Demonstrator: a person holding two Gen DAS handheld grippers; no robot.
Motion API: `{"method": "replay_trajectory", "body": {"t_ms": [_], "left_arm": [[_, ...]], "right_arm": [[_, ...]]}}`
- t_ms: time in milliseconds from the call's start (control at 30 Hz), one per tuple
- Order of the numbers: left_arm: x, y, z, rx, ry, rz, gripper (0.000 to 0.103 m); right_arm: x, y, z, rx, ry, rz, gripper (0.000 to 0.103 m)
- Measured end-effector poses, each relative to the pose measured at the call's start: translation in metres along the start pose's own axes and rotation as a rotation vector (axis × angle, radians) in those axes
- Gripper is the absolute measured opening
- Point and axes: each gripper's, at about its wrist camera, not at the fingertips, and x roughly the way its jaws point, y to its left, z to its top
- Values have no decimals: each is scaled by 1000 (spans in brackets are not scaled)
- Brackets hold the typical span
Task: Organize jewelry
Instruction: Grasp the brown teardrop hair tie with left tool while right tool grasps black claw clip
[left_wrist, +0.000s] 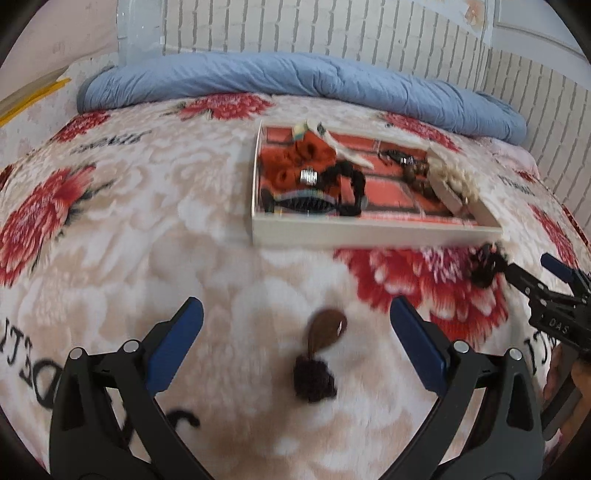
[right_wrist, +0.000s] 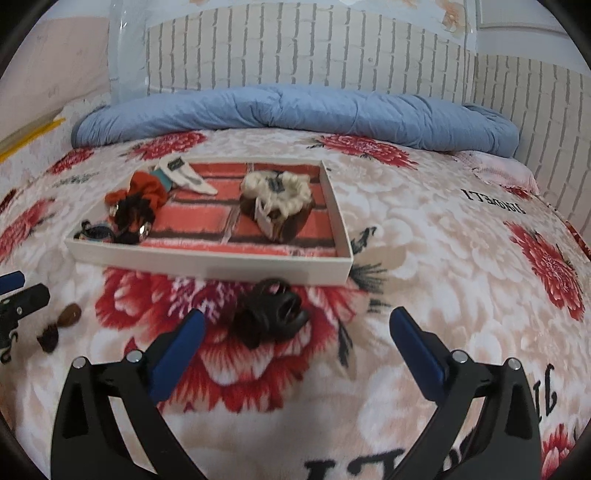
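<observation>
Fleece bedspread (right_wrist: 424, 258), plush and printed with red flowers, covers the bed; we note a shallow white cardboard tray (right_wrist: 207, 260) on it, lined with brick-pattern fabric. Inside lie an orange scrunchie (right_wrist: 147, 188), a cream ruffled scrunchie (right_wrist: 284, 188) and dark tangled pieces. Our left claw (left_wrist: 295, 314) stands wide open, holding nothing, over a brown teardrop pendant with a fuzzy dark tassel (left_wrist: 317, 354). Our right claw (right_wrist: 295, 325) is equally spread and empty, a black glossy hair clip (right_wrist: 273, 314) lying between its blue pads, just before the tray.
</observation>
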Motion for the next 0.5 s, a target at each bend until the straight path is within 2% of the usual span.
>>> {"method": "replay_trajectory", "body": {"t_ms": [233, 500], "left_arm": [[1, 1, -19, -3, 44, 3, 98], [9, 0, -25, 0, 76, -5, 97]], "right_arm": [[8, -4, -1, 24, 26, -16, 98], [22, -1, 1, 19, 59, -11, 98]]}}
